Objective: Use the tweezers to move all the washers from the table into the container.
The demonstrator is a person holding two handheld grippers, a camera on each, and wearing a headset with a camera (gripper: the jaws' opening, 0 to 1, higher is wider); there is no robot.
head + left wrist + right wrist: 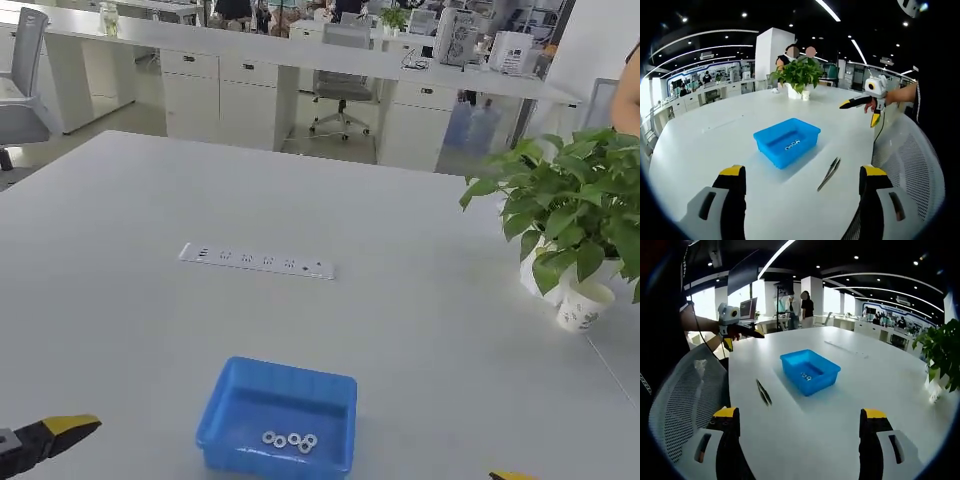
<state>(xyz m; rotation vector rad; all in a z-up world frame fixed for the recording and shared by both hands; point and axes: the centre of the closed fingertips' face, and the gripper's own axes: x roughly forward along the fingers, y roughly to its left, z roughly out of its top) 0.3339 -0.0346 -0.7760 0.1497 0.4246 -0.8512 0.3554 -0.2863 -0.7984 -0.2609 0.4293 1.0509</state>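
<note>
A blue container [277,415] stands near the table's front edge with several washers [290,440] lying in it. In the left gripper view the container [787,140] is ahead, and the metal tweezers [829,173] lie flat on the table to its right. My left gripper [802,190] is open with nothing between its fingers. My right gripper [800,430] is open too, also with nothing in it; the tweezers [763,392] lie left of the container [810,371]. A yellow fingertip [70,428] of the left gripper pokes in at the lower left of the head view.
A potted plant [575,215] in a white pot stands at the table's right side. A white power strip [256,261] lies beyond the container. A mesh chair [910,165] sits by the near table edge. Office desks and chairs lie farther back.
</note>
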